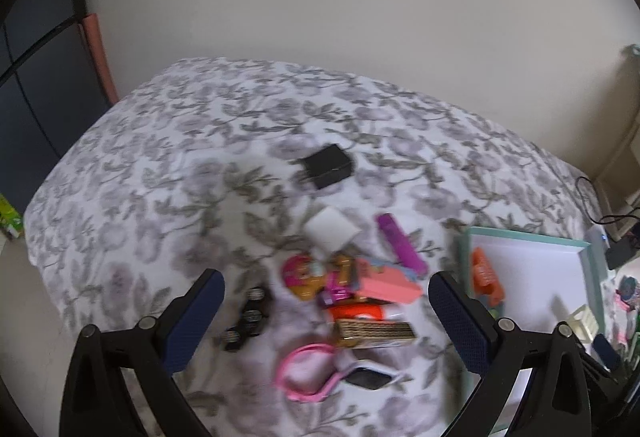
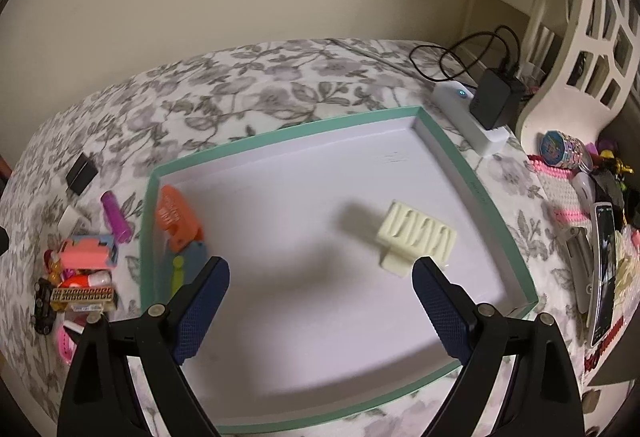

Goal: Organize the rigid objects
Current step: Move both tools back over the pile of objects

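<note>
In the left wrist view, the left gripper [image 1: 326, 291] hangs with its fingers spread wide and nothing between them, above a heap of small rigid things on the bed with the grey floral cover [image 1: 160, 157]. Taking the shallow teal-rimmed cardboard tray [image 1: 532, 237] as landmark, the heap lies just to its left: a coral-pink rectangular block [image 1: 390, 287], a gold ridged bar [image 1: 374, 333] nearer the camera, and a purple plastic tube [image 1: 400, 245] farther off, its long axis slanting toward the tray. A black cube-shaped charger [image 1: 328, 167] sits well apart, beyond the heap. The heap lies straight ahead between the left fingers, so this hand looks the nearer one for the next pick.

In the right wrist view, the right gripper [image 2: 320, 303] is likewise spread and empty, hovering over the tray's white floor. A cream ridged plastic piece [image 2: 416, 239] lies inside the tray just ahead of the right-hand finger; an orange plastic clip [image 2: 176, 217] rests against the tray's left wall. The heap shows outside that wall, away from these fingers.
</note>
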A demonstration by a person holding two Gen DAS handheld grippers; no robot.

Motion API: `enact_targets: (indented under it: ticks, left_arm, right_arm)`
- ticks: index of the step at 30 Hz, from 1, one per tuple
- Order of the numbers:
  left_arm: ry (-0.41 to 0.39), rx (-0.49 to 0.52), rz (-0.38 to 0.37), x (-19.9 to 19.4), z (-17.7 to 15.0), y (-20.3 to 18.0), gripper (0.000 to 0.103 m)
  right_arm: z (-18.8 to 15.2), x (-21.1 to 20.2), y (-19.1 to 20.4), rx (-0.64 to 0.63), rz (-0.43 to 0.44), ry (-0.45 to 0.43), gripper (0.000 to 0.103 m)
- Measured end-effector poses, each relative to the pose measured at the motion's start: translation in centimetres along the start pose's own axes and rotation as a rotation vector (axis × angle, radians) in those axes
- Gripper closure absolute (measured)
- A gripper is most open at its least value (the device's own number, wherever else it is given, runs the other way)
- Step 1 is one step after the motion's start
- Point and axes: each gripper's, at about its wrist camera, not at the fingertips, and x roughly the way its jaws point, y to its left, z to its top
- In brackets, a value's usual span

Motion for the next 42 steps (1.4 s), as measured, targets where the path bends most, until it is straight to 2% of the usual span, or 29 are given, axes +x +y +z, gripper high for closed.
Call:
enact_targets:
  ticks: [6, 9, 14, 20, 27, 32, 42]
  left_arm:
    - [0.024, -0.039, 0.044, 0.1, 0.3, 2.9, 0.000]
    - [0.041, -0.042, 0.075, 0.2, 0.5, 4.2, 0.000]
    - [0.034, -0.064, 0.134, 0.3, 0.9, 6.7, 0.000]
    - [0.067, -0.107, 0.225, 0.8, 1.1, 10.6, 0.000]
    - [0.092, -0.166, 0.228, 1.3, 0.9, 13.6, 0.000]
    - [0.132, -0.128, 0.196, 2.7, 0.7, 13.1, 0.000]
    - [0.281, -0.081, 0.121, 7.7, -0.8, 11.4, 0.000]
  right_arm:
    - [-0.6, -0.9, 2.6, -0.058, 0.013, -0.018, 0.010]
    - [-1.0, -1.4, 4.7, -0.094, 0.055, -0.021, 0.010]
    - [-2.2, -1.7, 9.0, -0.167, 0.123, 0.002, 0.010]
    - [-3.4, -1.1, 12.6, -0.233, 0.177, 0.050, 0.010]
    - [-4.0, -0.9, 13.5, -0.215, 0.223, 0.082, 0.010]
    - [-4.5, 0.2, 15.1, -0.235, 0.242, 0.122, 0.010]
    - [-6.0, 2.1, 17.7, -0.264, 0.269, 0.187, 0.010]
